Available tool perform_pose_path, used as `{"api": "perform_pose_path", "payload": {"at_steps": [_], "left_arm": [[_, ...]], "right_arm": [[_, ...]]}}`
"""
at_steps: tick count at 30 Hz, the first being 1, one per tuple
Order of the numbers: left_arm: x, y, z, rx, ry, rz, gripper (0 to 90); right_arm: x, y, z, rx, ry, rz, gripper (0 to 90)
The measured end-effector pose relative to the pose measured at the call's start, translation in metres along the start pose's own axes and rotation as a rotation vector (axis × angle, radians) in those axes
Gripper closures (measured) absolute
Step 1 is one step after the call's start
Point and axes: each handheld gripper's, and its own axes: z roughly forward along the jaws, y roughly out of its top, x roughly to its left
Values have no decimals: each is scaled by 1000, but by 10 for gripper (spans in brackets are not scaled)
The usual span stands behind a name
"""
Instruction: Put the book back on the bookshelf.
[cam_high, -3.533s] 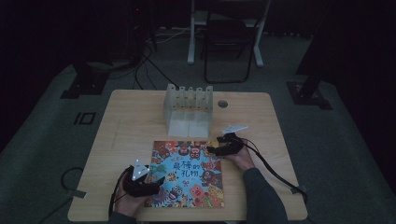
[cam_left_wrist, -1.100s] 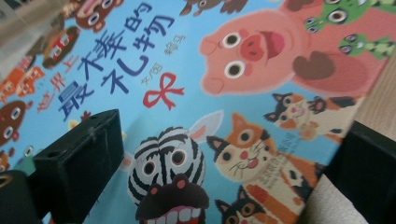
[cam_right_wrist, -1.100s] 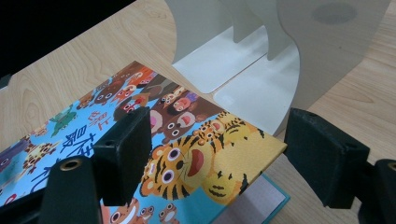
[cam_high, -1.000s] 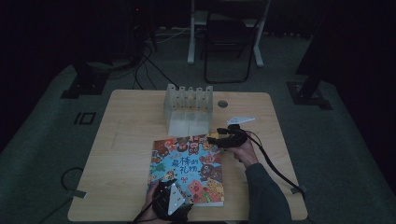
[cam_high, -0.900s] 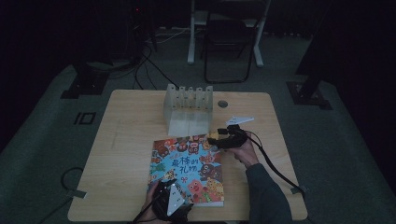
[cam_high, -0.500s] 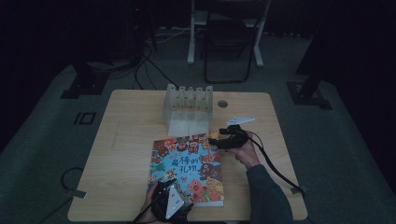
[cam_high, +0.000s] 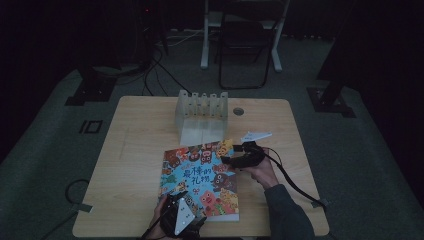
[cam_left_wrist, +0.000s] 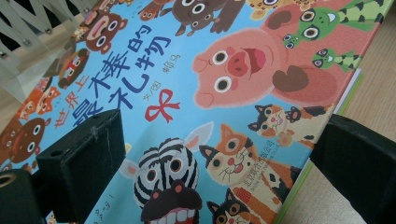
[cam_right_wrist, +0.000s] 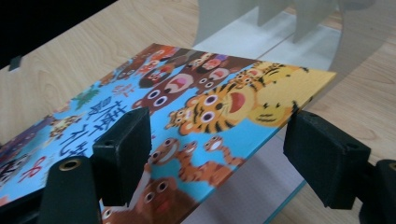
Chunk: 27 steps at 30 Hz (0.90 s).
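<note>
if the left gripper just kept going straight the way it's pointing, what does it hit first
Most likely the picture book: the left gripper has its open jaws over the book's near corner and points along the cover. Beyond that stands the clear rack, though depth is hard to judge.

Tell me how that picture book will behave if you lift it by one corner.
The picture book looks thin and wide, so it would probably sag or swing from one corner. In the right gripper view its cover is raised off the page below, so it may fall open. The glossy cover could slip between the right tongs, whose jaws stand open.
</note>
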Motion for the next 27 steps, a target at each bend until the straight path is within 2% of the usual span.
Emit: {"api": "perform_pose_path", "payload": {"at_steps": [7,16,22,27], "left_arm": [[3,0,0,-17,-9,-34,41],[6,2,5,-23,9,-53,60],[10,5,2,-61,-2,-78,83],[13,7,-4,-86,7,-84,86]], "right_arm": [[11,8,-7,-6,-5,-33,236],[23,16,-10,-11,2,-45,250],[36,26,-14,-10,-4,-59,274],[45,34,-15,-6,25,-48,312]]}}
